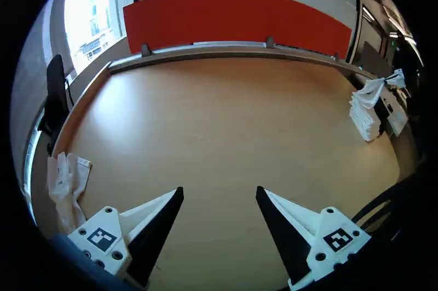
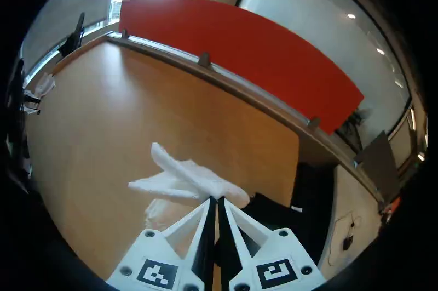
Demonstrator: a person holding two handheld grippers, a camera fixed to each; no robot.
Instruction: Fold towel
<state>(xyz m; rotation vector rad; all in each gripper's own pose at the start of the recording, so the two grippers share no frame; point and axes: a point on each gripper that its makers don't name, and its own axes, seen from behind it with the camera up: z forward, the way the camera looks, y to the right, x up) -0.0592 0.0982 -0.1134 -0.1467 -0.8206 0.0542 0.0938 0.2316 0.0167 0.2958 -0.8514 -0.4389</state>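
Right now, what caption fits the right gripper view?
Right gripper pinches a white towel over the wooden table.

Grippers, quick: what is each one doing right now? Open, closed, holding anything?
Left gripper: open, holding nothing.
Right gripper: closed on a white towel.

We lose near end of towel (image 2: 186, 180) behind pressed-together fingers (image 2: 205, 236) of right gripper (image 2: 214, 199); pinch point hidden. Far stack (image 1: 366, 118) on tabletop (image 1: 219, 126) too small: we cannot count layers. Crumpled cloth (image 1: 65, 181): lower end hidden behind left gripper (image 1: 219, 191).
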